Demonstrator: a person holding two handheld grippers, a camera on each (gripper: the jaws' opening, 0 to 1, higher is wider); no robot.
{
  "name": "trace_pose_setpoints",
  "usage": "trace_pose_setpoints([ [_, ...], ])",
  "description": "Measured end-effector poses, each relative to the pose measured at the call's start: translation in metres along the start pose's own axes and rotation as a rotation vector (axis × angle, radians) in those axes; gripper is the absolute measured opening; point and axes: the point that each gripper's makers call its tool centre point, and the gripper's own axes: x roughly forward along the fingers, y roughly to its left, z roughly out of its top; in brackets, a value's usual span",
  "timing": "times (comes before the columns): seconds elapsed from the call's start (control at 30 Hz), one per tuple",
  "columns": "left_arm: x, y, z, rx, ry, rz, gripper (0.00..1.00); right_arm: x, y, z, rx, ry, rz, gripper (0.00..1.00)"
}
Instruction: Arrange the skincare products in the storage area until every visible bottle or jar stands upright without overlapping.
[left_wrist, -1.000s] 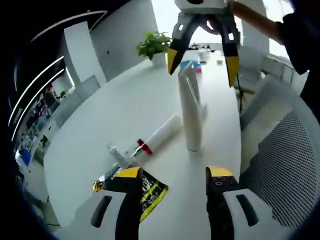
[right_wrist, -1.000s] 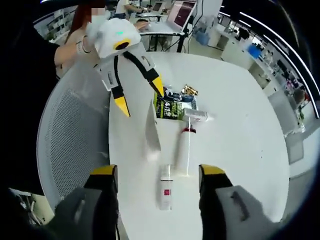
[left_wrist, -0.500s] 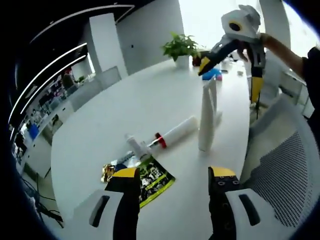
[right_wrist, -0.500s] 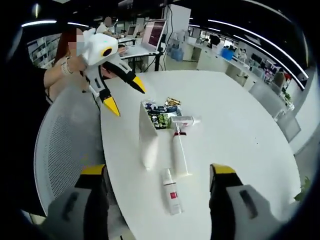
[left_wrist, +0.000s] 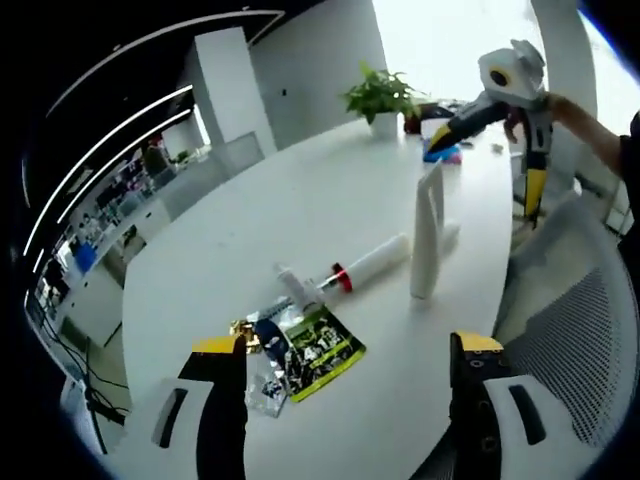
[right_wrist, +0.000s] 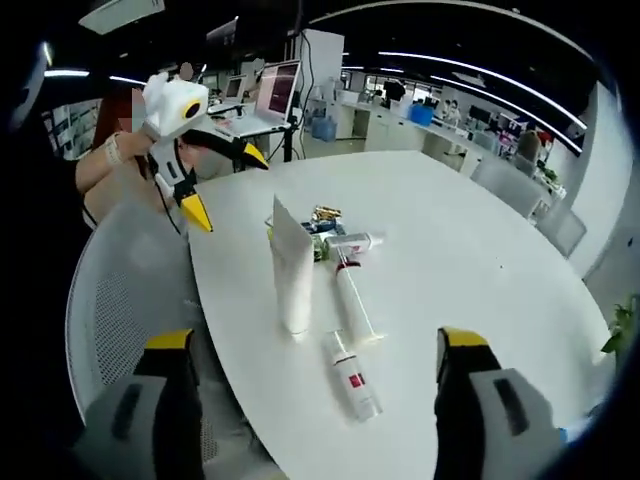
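1. I hold both tools above the white round table (right_wrist: 480, 270) and nothing is between their jaws. My left gripper (left_wrist: 345, 352) is spread wide and empty, and my right gripper (right_wrist: 318, 345) is also spread wide and empty.
2. One tall white tube (right_wrist: 291, 270) stands upright on its cap, near the table edge at the side of the mesh chair (right_wrist: 115, 290). I judge this one is finished.
3. Just beside it lies a long white tube with a red ring (right_wrist: 351, 295), flat on the table. In the left gripper view this same lying tube (left_wrist: 372, 265) points toward the standing tube (left_wrist: 427, 235).
4. A small white bottle with a red label (right_wrist: 352, 376) lies flat, nearest to my right gripper. Another small white bottle (left_wrist: 296, 290) lies near the green sachet (left_wrist: 318, 350) and some little packets that I cannot identify.
5. I think the next step is to raise one lying product, probably the red-label bottle, because it is closest to my right jaws.
6. To do it well, I should close on the middle of its body, turn it slowly to vertical, and put it down with free space around.
7. I must stay away from the standing tube; it is tall and narrow, and I expect a light touch can tip it.
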Motion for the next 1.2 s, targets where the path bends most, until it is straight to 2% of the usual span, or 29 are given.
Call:
trace_pose_setpoints([
  [0.17,-0.001,0.001,0.0,0.008,-0.002,-0.003,0.89,-0.002,0.007,0.0,0.045,-0.029,0.003,0.99],
  [0.3,-0.001,0.001,-0.002,0.024,0.016,0.003,0.94,-0.005,0.007,-0.002,0.069,-0.031,-0.016,1.0],
  [0.47,0.001,-0.001,-0.001,0.03,-0.003,-0.01,0.97,-0.008,0.004,-0.006,0.092,-0.026,-0.059,1.0],
  [0.67,0.004,-0.003,-0.003,0.044,0.005,-0.021,0.97,-0.013,0.0,-0.002,0.114,-0.08,-0.096,1.0],
  [0.77,0.005,-0.001,-0.001,0.056,-0.007,-0.015,0.97,-0.013,-0.002,-0.004,0.112,-0.078,-0.112,1.0],
  [0.87,0.007,0.001,0.002,0.063,-0.029,-0.011,0.97,-0.012,-0.01,-0.01,0.09,-0.052,-0.162,1.0],
  [1.0,0.013,0.005,0.003,0.07,-0.03,-0.011,0.97,-0.013,-0.016,-0.009,0.071,-0.07,-0.195,1.0],
  [1.2,0.029,0.01,0.002,0.061,-0.009,-0.032,0.97,-0.011,-0.018,-0.011,0.099,-0.075,-0.194,1.0],
])
